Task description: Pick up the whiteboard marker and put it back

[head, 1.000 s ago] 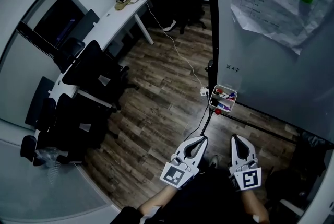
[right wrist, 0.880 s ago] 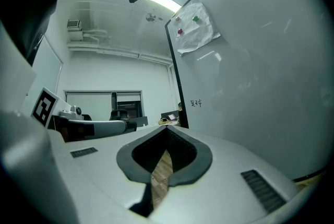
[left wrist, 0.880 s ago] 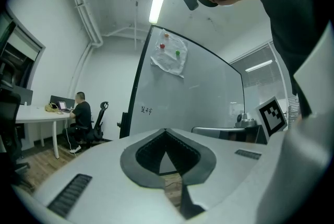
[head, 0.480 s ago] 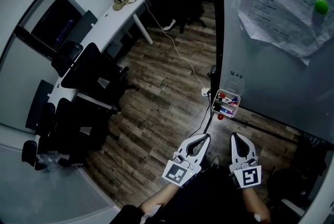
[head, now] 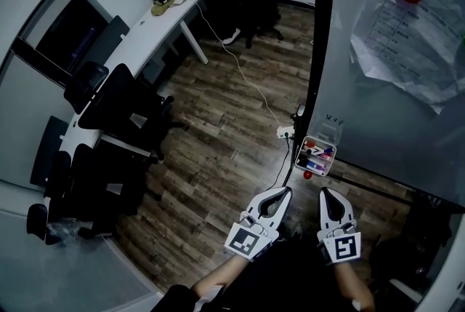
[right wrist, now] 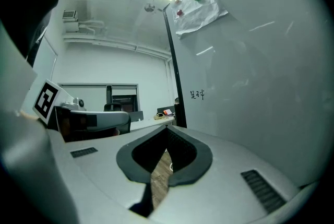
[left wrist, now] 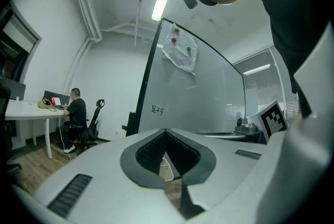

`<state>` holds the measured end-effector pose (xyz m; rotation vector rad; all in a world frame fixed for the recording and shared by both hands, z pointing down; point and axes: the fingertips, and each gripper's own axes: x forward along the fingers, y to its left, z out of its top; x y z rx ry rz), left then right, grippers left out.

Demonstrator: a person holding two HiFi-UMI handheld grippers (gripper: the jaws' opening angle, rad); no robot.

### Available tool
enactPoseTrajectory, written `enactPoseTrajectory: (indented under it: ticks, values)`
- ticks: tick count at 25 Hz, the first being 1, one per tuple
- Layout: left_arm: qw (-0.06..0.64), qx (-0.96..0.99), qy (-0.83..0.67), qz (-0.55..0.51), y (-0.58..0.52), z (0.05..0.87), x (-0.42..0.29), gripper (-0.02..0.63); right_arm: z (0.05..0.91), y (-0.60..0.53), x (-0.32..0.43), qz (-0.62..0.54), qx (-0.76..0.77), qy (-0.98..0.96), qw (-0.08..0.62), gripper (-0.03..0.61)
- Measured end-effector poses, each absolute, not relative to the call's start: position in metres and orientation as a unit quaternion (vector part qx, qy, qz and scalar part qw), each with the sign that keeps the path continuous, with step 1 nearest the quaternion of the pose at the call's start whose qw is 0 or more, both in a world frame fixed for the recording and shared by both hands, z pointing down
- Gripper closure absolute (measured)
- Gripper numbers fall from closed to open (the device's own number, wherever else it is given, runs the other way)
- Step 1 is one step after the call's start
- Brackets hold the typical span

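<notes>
Hovering closed and empty, left claw (head: 278, 193), right claw (head: 327, 193), one marker tray (head: 328, 140) ahead

Several whiteboard markers (head: 314, 155) lie together in a small clear tray (head: 326, 137) at the lower edge of the whiteboard (head: 392, 121). They are ahead of the left gripper (head: 280, 193) and the right gripper (head: 325, 193), well apart from both. Red, blue and dark parts show; single markers are too small to tell apart.
</notes>
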<state>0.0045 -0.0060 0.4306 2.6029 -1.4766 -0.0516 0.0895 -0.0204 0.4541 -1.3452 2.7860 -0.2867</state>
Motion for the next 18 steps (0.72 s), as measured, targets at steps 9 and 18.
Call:
enactPoseTrajectory:
  ticks: [9,18]
  values:
    - [0.092,0.875,-0.475,-0.028,-0.026,0.441,0.0,0.606,0.469,-0.041,0.081,-0.1,-0.446,0.889,0.001,0.565]
    - [0.101,0.877,-0.468,-0.027,-0.042,0.447,-0.009,0.606,0.485,-0.059,0.07,-0.112,-0.456,0.883,-0.017,0.563]
